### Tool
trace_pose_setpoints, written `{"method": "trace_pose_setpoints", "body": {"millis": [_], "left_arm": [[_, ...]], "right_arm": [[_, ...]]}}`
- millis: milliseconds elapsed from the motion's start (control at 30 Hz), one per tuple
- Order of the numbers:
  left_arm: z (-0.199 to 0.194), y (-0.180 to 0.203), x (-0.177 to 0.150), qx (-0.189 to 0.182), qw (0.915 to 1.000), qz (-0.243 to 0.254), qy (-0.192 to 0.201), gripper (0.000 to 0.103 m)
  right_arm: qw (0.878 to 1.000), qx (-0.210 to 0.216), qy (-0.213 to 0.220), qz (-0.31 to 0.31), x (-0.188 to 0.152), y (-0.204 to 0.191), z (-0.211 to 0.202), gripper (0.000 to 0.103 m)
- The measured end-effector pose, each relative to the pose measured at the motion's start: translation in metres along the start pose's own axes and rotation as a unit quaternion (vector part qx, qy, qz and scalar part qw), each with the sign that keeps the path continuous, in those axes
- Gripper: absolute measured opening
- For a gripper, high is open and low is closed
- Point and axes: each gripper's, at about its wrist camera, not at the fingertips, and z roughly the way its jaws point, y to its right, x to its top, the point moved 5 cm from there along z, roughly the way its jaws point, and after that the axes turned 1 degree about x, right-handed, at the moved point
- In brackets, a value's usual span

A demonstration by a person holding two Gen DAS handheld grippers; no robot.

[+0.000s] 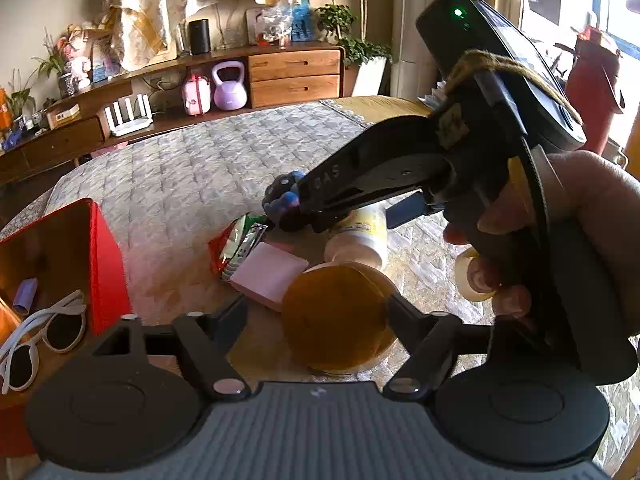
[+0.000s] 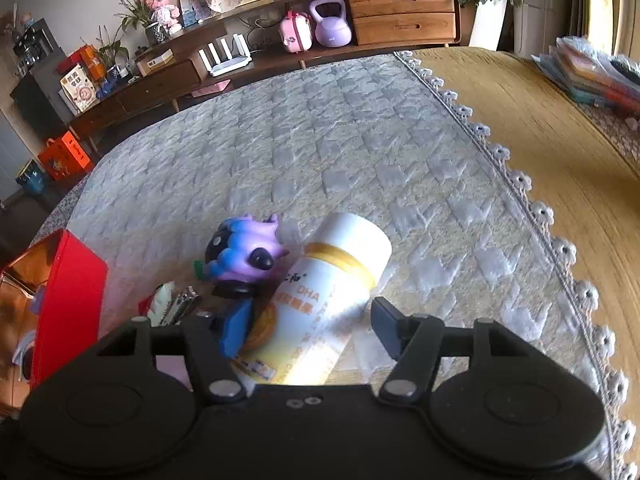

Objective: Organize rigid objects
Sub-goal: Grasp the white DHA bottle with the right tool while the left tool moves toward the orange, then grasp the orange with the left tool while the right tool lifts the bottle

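Note:
A white supplement bottle (image 2: 320, 300) with a gold band lies on its side on the quilted cloth. My right gripper (image 2: 310, 326) is open, its fingers on either side of the bottle; it also shows in the left wrist view (image 1: 320, 212). A purple-blue toy figure (image 2: 244, 254) lies just left of the bottle's cap. A nail clipper (image 2: 182, 306), a red-green packet (image 1: 226, 246) and a pink pad (image 1: 268, 274) lie beside it. My left gripper (image 1: 316, 308) is open around a round amber lid (image 1: 336, 316), its fingers spread beside it.
A red open box (image 1: 102, 260) stands at the left with white sunglasses (image 1: 44, 334) in it. The lace edge of the cloth (image 2: 520, 184) runs along the right, with the yellow tablecloth (image 2: 540, 112) beyond. A wooden sideboard stands behind the table.

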Motion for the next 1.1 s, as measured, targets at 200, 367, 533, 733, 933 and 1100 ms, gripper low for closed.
{"method": "trace_pose_setpoints", "body": {"millis": [200,367,533,733,933,1100], "left_arm": [[-0.002,0.004,0.000,-0.002,1.0000,0.007,0.001,0.060],[-0.004,0.009,0.000,-0.001,0.9998,0.018,0.001,0.053],[-0.006,0.006,0.001,-0.004,0.9999,0.011,-0.005,0.053],[-0.012,0.002,0.002,-0.002,0.9999,-0.003,-0.010,0.053],[-0.025,-0.003,0.002,0.003,0.9997,-0.017,-0.016,0.052],[-0.039,-0.008,0.005,0.005,0.9998,-0.019,-0.009,0.041]], "right_arm": [[1.000,-0.004,0.005,0.000,-0.002,-0.001,-0.003,0.055],[1.000,-0.017,0.016,0.012,-0.001,0.007,-0.009,0.048],[1.000,-0.013,0.019,0.016,-0.006,0.017,-0.020,0.045],[1.000,-0.013,0.024,0.007,-0.016,0.022,-0.039,0.045],[0.999,-0.008,0.029,-0.012,-0.024,0.017,-0.066,0.045],[0.999,-0.009,0.043,-0.031,-0.027,0.009,-0.086,0.045]]}}
